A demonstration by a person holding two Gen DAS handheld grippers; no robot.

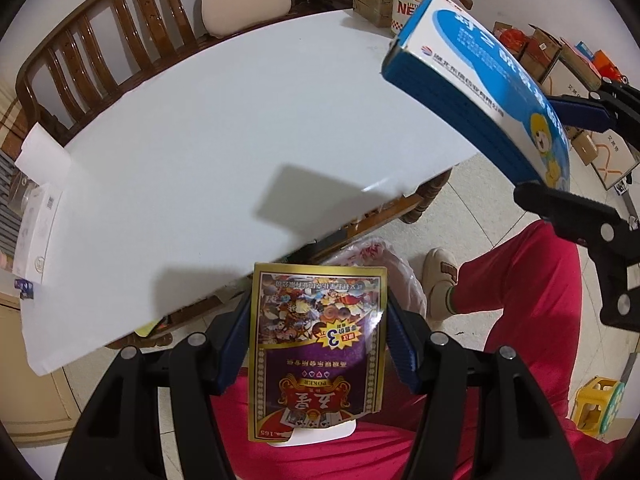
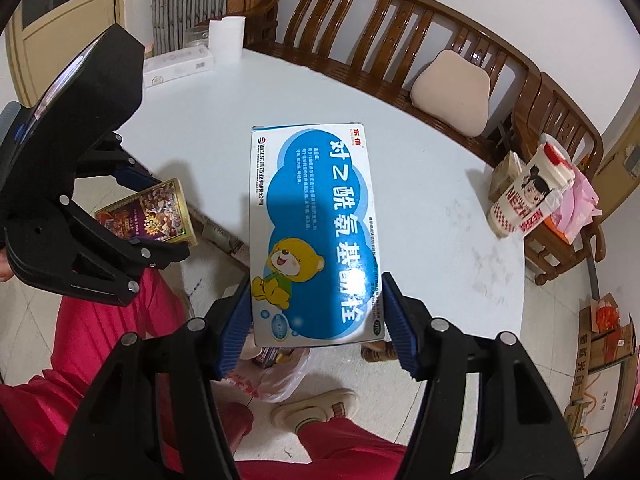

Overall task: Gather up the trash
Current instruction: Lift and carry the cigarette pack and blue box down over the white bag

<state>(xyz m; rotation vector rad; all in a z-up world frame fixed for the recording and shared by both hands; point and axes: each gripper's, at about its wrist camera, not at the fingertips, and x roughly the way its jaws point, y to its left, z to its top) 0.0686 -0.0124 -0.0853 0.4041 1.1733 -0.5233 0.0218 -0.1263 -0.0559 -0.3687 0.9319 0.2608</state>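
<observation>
- left tool (image 1: 318, 344) is clamped snug on a gold poker card pack (image 1: 318, 344)
- right tool (image 2: 316, 316) is gripping a blue medicine box (image 2: 316, 232), both out past the white worktop (image 1: 200, 152) edge

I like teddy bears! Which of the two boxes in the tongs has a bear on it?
The blue box in the right tongs. The left tongs' gold box shows playing cards instead.

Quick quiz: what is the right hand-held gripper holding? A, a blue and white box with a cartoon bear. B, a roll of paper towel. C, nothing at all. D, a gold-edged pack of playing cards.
A: the right hand-held gripper has its blue pads pressed on both sides of the blue and white box with the cartoon bear.
</observation>
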